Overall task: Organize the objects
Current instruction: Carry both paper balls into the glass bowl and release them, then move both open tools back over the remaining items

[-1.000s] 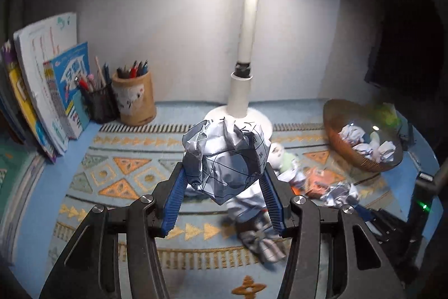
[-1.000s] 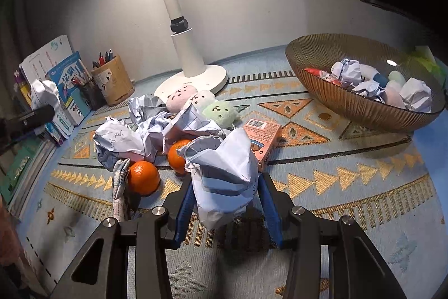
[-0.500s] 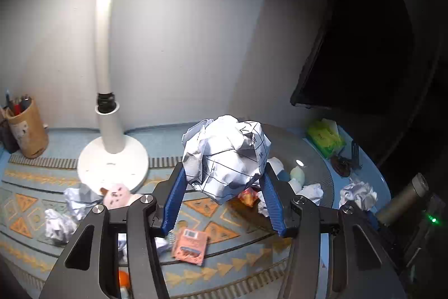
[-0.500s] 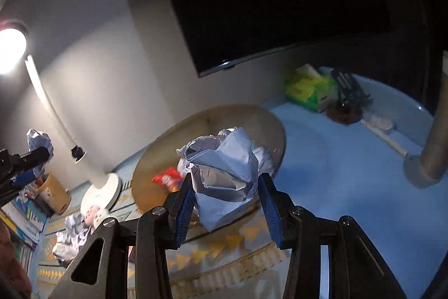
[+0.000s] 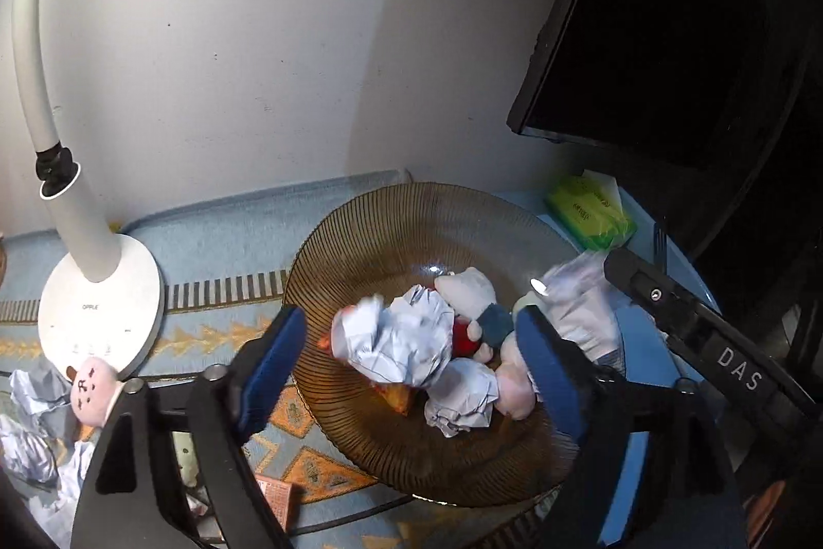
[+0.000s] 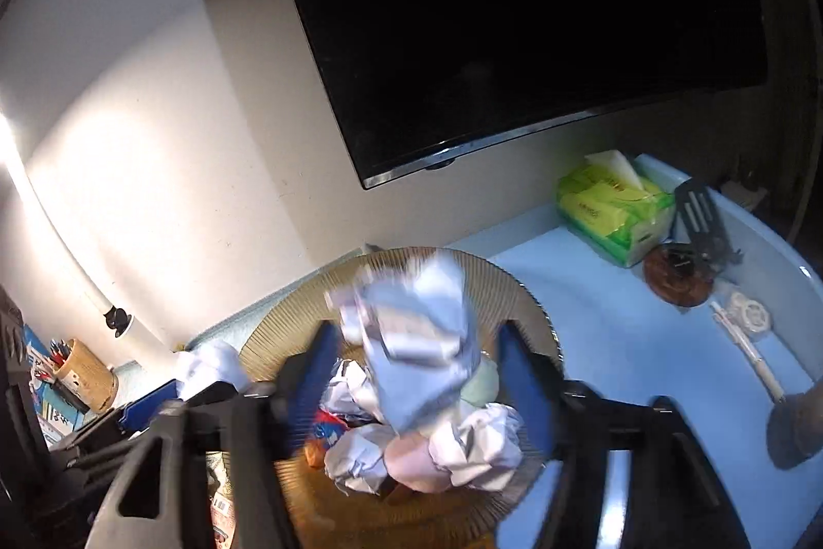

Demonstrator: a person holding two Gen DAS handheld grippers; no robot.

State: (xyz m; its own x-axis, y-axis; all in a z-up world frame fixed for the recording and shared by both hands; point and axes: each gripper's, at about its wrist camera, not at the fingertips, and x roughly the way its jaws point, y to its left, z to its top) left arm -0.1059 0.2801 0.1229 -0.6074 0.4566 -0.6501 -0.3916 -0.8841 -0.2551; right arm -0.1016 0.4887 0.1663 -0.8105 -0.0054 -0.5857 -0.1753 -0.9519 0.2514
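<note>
A brown ribbed glass bowl [image 5: 411,214] [image 6: 514,291] holds several crumpled paper balls, plush toys and a snack packet. My left gripper [image 5: 406,358] is open above the bowl, and a crumpled paper ball [image 5: 401,343] is loose between its blue pads, blurred. My right gripper [image 6: 416,374] is open over the same bowl, and a bluish crumpled paper [image 6: 416,343] is loose and blurred between its fingers. The right gripper also shows in the left wrist view [image 5: 684,333].
A white desk lamp [image 5: 97,291] stands left of the bowl on a patterned mat. Paper balls [image 5: 36,394], a pink plush [image 5: 92,389] and an orange box [image 5: 272,497] lie at left. A green tissue pack [image 6: 612,204], a spatula [image 6: 699,209] and a dark monitor [image 6: 514,9] are at right.
Both grippers moved over the bowl and opened. The paper balls they held are now free between the fingers and dropping toward the bowl.
</note>
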